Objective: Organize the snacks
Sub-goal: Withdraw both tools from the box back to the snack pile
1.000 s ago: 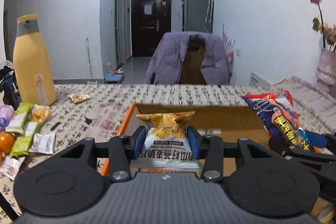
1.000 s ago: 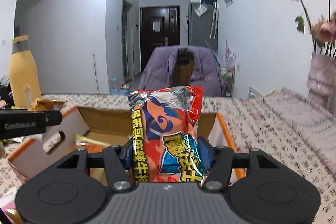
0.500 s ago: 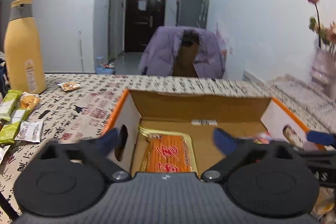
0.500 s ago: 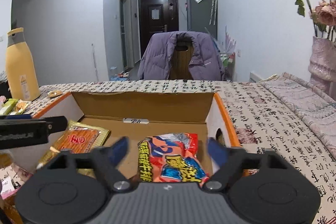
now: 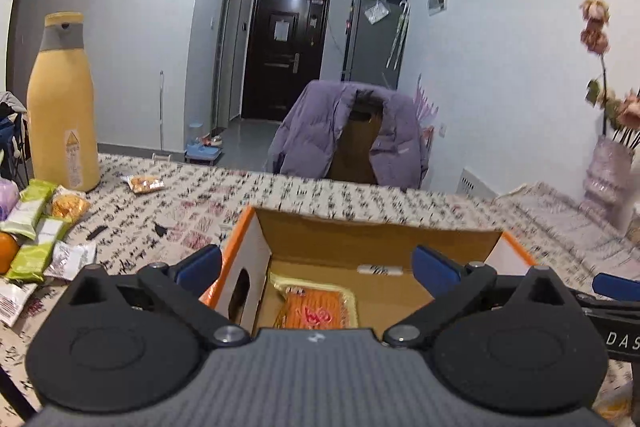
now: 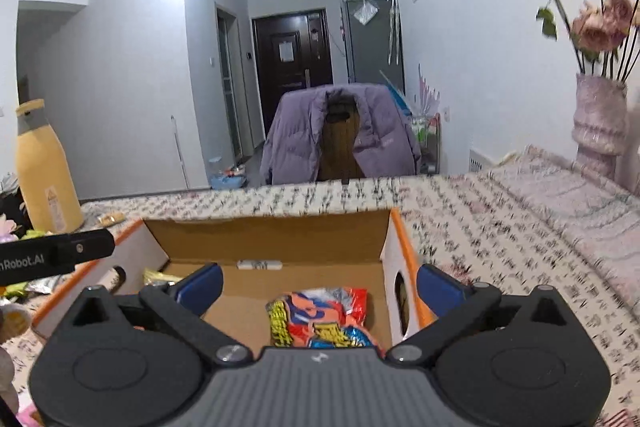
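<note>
The box (image 5: 372, 251) is sitting on the bench (image 5: 200, 203) ahead of both pairs of jaws, one snack pack (image 5: 316, 311) lying inside between the left jaws, another (image 6: 324, 319) lying between the right ones.

My right wrist view catches "nRobot.AI" in white on the black arm of my left gripper (image 6: 56, 257), first letters cut by the frame edge. My left wrist view shows "DAS" in pale letters on the black body of my right gripper (image 5: 622, 341), cut at the edge too. Orange snack pack (image 5: 316, 311) in the cardboard box (image 5: 376, 239) has red characters, too blurred to read. Red-blue snack bag (image 6: 320, 319) has yellow characters, unreadable. Yellow bottle (image 5: 64, 107) carries a triangle warning label, print too small.
</note>
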Available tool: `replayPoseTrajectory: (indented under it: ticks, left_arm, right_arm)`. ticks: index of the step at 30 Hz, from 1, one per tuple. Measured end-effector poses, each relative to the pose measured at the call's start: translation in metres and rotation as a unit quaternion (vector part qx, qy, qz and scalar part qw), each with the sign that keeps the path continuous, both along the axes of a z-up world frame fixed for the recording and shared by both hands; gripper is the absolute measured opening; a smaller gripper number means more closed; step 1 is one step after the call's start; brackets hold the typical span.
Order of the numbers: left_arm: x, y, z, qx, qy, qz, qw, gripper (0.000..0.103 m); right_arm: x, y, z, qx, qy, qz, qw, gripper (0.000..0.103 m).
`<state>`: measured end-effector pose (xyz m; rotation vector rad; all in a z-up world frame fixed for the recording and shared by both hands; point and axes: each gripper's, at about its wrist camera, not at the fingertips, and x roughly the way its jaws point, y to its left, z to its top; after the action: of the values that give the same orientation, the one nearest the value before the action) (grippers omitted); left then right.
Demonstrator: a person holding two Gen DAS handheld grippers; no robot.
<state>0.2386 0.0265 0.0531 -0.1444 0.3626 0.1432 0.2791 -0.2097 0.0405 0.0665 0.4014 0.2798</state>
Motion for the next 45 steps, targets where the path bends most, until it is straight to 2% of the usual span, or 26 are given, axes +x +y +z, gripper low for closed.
replayPoseTrajectory:
  ticks: [6,10,18,28,36,45]
  left_arm:
    - [-0.033,-0.006,0.020,0.013,-0.021,-0.013,0.9996,0.103]
    - [-0.057,-0.005,0.020,0.014,-0.024,-0.020,0.9994,0.103]
    - [-0.106,-0.003,-0.006,0.027,-0.007,-0.035,0.9990,0.103]
    - [-0.151,-0.001,-0.050,0.037,0.024,-0.047,0.9979,0.103]
    - [-0.158,0.005,-0.073,0.026,0.047,-0.048,0.9974,0.103]
    - [-0.158,0.007,-0.076,0.014,0.041,-0.055,0.9976,0.103]
  right_arm:
    - [-0.033,-0.006,0.018,-0.024,-0.025,0.006,0.999,0.103]
    - [-0.056,-0.013,0.019,-0.030,-0.025,0.014,0.999,0.103]
    - [-0.100,-0.024,-0.006,-0.049,-0.002,0.023,0.999,0.103]
    - [-0.139,-0.041,-0.039,-0.046,0.033,0.028,0.998,0.103]
    - [-0.155,-0.042,-0.061,-0.045,0.063,0.037,0.996,0.103]
    - [-0.142,-0.027,-0.061,-0.051,0.076,0.041,0.995,0.103]
